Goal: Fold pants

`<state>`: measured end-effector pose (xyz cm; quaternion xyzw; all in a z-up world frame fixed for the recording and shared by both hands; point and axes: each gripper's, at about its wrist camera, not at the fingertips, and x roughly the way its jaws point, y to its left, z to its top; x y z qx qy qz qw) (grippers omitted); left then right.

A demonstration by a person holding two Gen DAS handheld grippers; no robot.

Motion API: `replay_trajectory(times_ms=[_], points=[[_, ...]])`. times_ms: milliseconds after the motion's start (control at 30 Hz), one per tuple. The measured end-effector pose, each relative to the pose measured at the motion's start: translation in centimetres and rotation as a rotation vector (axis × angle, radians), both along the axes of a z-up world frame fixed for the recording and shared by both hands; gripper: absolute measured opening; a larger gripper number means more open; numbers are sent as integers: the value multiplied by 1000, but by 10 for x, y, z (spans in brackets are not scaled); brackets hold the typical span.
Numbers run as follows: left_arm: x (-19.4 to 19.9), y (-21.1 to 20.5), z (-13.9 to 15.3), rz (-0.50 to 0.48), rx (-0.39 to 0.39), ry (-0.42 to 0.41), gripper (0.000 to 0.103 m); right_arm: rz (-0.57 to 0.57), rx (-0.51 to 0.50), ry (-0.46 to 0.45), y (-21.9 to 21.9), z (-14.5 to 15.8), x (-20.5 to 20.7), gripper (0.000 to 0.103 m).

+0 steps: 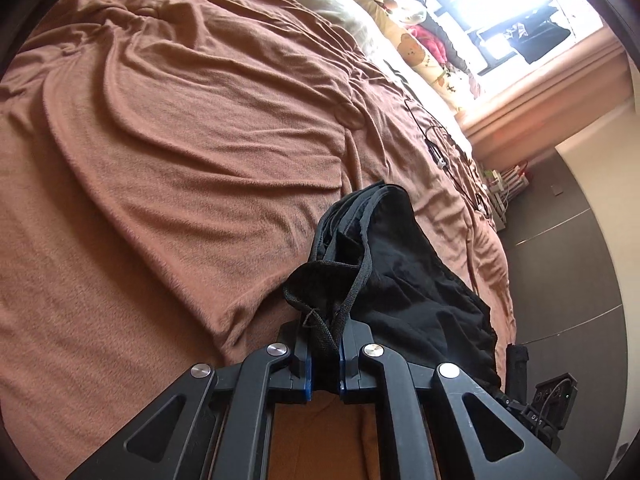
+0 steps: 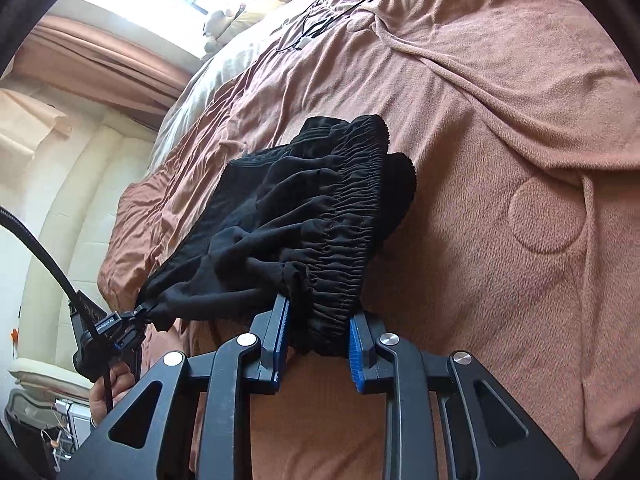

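Observation:
The black pants (image 1: 404,276) are bunched and held up above the brown bed cover (image 1: 180,160). My left gripper (image 1: 325,356) is shut on a hem edge of the pants. In the right wrist view the pants (image 2: 288,208) show their gathered elastic waistband (image 2: 340,240). My right gripper (image 2: 318,336) is shut on the waistband. The left gripper (image 2: 132,320) shows at the left in that view, clamping the far corner of the cloth. The right gripper's body (image 1: 548,404) shows at the lower right in the left wrist view.
The bed cover (image 2: 520,160) is wrinkled. Pillows and soft toys (image 1: 416,40) lie at the head of the bed under a bright window (image 1: 500,12). A thin black cable (image 1: 436,148) lies on the cover. Dark floor (image 1: 560,260) lies beside the bed.

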<state>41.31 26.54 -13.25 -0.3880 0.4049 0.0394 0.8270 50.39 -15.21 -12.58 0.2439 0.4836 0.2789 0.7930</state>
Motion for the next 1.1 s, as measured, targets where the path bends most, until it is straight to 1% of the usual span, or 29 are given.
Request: replay_trajectory(times_ms=[200,533,867,1100], points=[[-43,-2,3,10,-4,1,8,31,-3,-1,2,-1,-19,22],[-114,0,0,41,-18,2,8,87,-8,-7,6,-7,-47,22],[-162,0,1,74,-33,-15,8,138,-23,-26,15,-9,-68,22],[-195,-6,-1,83,-33,-9,8,184,-53,-36,21,-9,-78,22]])
